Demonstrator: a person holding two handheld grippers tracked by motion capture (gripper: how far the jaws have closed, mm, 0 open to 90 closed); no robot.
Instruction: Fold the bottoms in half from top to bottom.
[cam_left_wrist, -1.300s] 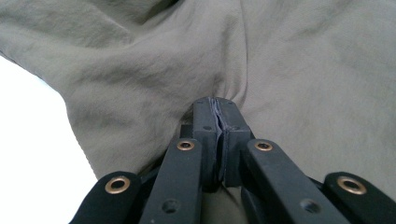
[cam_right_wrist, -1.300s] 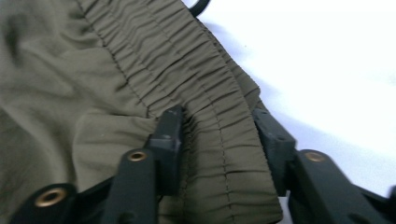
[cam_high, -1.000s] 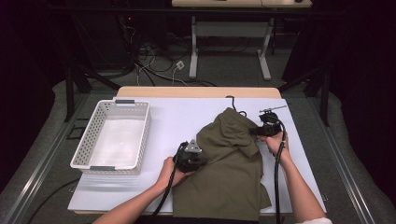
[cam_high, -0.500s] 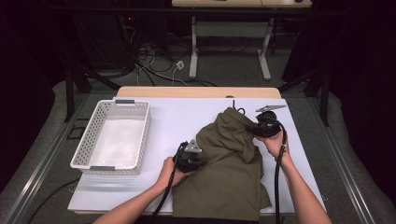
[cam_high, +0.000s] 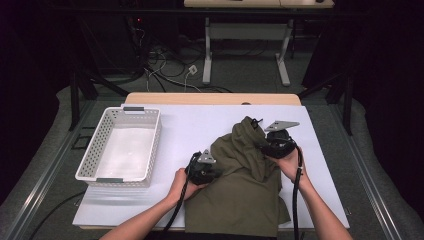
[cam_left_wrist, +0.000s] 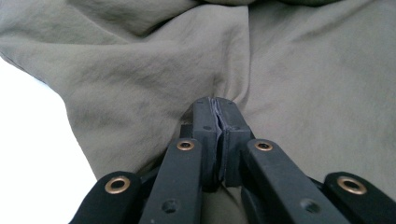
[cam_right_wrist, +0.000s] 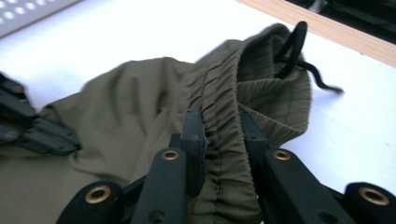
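Covering most of the table (cam_high: 150, 97), a white mat (cam_high: 200, 125) left a strip of bare wood showing along the far edge. Open white surface lay between the basket (cam_high: 85, 167) and the olive garment (cam_high: 245, 200), and more of it ran along the far side of the mat. A narrow band of mat stayed free to the right of the garment. The garment lay on the near right part of the mat, its lower hem reaching the near edge. Its elastic waistband (cam_right_wrist: 224, 121) was bunched up at the far end, with a black drawstring (cam_right_wrist: 292, 46) looping out onto the mat. The basket, white with perforated walls, stood at the left side, well apart from the garment; nothing lay in it. The left gripper (cam_high: 204, 172) sat at the garment's left edge; in the left gripper view its jaws were pressed together on a pinch of cloth (cam_left_wrist: 219, 105). The right gripper (cam_high: 277, 142) was at the bunched far end, jaws clamped either side of the waistband.
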